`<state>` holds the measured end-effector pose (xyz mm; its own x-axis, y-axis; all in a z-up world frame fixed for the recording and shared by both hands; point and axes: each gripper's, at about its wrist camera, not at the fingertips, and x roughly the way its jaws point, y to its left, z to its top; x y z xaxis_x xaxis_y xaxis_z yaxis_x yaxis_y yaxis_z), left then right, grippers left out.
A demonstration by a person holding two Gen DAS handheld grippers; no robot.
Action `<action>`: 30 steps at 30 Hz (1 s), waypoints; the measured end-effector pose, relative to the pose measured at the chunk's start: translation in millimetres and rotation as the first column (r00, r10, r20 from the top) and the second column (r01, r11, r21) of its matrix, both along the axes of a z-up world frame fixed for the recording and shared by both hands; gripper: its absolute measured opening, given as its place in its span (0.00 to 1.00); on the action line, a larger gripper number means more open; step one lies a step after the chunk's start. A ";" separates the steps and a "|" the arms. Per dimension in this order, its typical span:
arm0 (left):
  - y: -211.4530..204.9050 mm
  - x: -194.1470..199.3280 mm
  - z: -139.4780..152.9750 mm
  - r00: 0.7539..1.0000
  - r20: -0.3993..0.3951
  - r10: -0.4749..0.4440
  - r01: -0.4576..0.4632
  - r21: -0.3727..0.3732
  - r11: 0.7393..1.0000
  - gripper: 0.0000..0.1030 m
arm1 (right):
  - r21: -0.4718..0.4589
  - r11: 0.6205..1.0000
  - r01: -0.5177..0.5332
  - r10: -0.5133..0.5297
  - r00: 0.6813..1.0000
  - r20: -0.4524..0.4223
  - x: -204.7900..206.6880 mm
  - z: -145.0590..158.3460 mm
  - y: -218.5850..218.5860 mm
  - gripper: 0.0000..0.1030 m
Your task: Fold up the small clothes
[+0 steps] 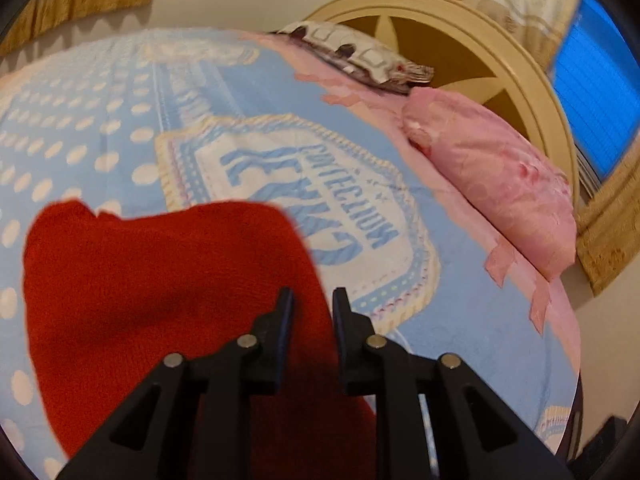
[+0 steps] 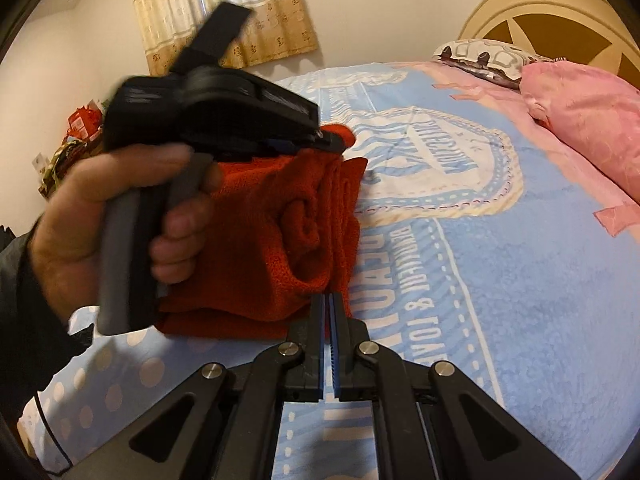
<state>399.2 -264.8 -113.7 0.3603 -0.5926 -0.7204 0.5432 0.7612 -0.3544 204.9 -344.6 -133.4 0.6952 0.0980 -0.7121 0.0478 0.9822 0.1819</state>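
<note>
Roughly midway: red knit garment [image 2: 276, 240] bunched in loose folds on bed [image 2: 540, 300], left hand-held gripper [image 1: 313, 300] slightly parted around its edge, right hand-held gripper [image 2: 329, 304] pinched together at its near edge, squaring-up left.

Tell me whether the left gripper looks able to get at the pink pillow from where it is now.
Probably not without moving: the left gripper sits over the red garment, jaws parted, while the pink pillow lies far off by the headboard. Only open blue bedspread lies between them.

Bed mostly open right of the red garment [image 1: 160, 300].
Pink pillow [image 1: 492, 184] and patterned pillow [image 1: 352, 56] block the headboard [image 1: 480, 40] side.
</note>
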 end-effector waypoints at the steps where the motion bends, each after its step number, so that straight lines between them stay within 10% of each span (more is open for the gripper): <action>1: 4.2 -7.9 9.1 0.999 0.038 -0.015 0.015 0.006 1.000 0.28 | 0.001 1.000 0.002 -0.002 1.000 -0.001 0.3 -0.3 -0.3 0.07; 5: 43.2 -39.5 30.6 0.982 0.186 0.016 -0.023 0.031 0.999 0.59 | 0.033 0.999 -0.001 0.000 1.000 0.029 -2.7 3.3 -3.9 0.69; 10: 104.6 -72.8 19.2 0.960 0.267 0.089 -0.125 0.120 0.985 0.65 | 0.059 0.998 -0.028 0.024 0.998 0.060 -8.5 20.1 -6.7 0.69; 18: 152.0 -91.5 -26.9 0.960 0.207 0.188 -0.209 0.086 0.974 0.71 | 0.155 0.982 -0.107 0.117 0.991 -0.063 51.0 25.1 3.3 0.48; 19: 152.9 -92.1 -29.2 0.960 0.201 0.192 -0.209 0.067 0.976 0.71 | 0.154 0.982 -0.107 0.124 0.986 -0.106 62.7 14.9 6.9 0.38; 20: 151.9 -94.0 -29.7 0.957 0.215 0.193 -0.212 0.069 0.975 0.71 | 0.142 0.987 -0.081 0.101 0.985 -0.143 68.6 5.1 7.2 0.08; 30: 146.2 -117.8 -31.5 0.951 0.290 0.107 -0.137 0.083 0.987 0.80 | 0.079 0.997 -0.001 0.017 0.980 -0.200 42.5 -14.1 -17.6 0.05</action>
